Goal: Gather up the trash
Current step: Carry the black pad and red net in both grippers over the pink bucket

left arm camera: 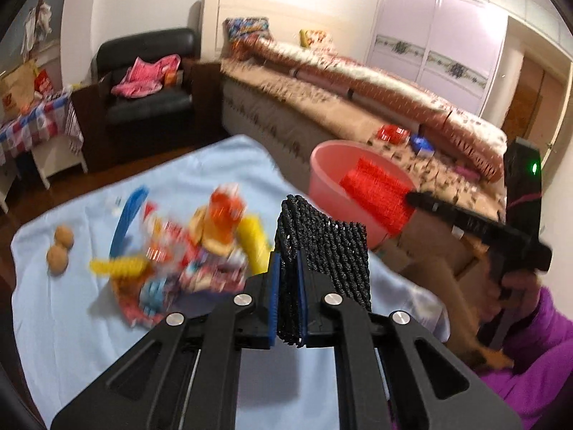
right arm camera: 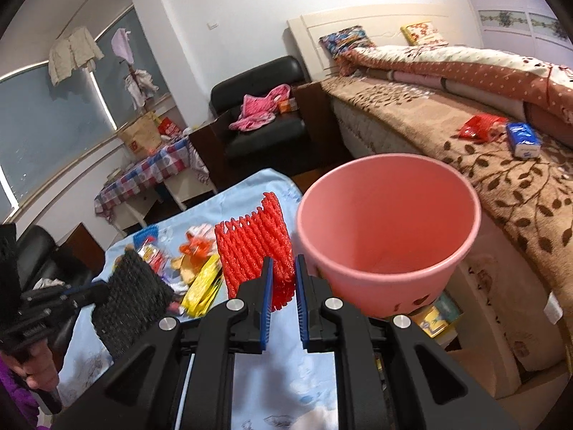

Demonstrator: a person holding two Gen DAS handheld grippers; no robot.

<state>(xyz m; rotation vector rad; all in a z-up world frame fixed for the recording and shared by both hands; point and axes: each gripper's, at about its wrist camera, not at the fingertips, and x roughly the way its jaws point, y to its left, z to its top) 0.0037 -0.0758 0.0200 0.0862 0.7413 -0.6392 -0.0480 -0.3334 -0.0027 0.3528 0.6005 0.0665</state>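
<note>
My left gripper (left arm camera: 288,261) is shut on a black foam net sleeve (left arm camera: 322,240), held up above the light blue cloth (left arm camera: 71,322). The pads pinch the net's folded edge. In the right wrist view the same gripper (right arm camera: 104,292) and black net (right arm camera: 132,304) hang at the lower left. My right gripper (right arm camera: 284,265) is shut on a red foam net (right arm camera: 250,247), just left of the pink bucket (right arm camera: 386,265), whose inside looks bare. The left wrist view shows the red net (left arm camera: 376,193) in front of the bucket (left arm camera: 322,175). A blurred pile of wrappers (left arm camera: 200,251) lies on the cloth.
Two round brown things (left arm camera: 59,251) lie left of the pile. A bed (right arm camera: 501,179) with a brown leaf blanket runs along the right, with a red bag (right arm camera: 480,127) and a blue pack (right arm camera: 523,139) on it. A black armchair (right arm camera: 265,125) and a checked table (right arm camera: 150,175) stand behind.
</note>
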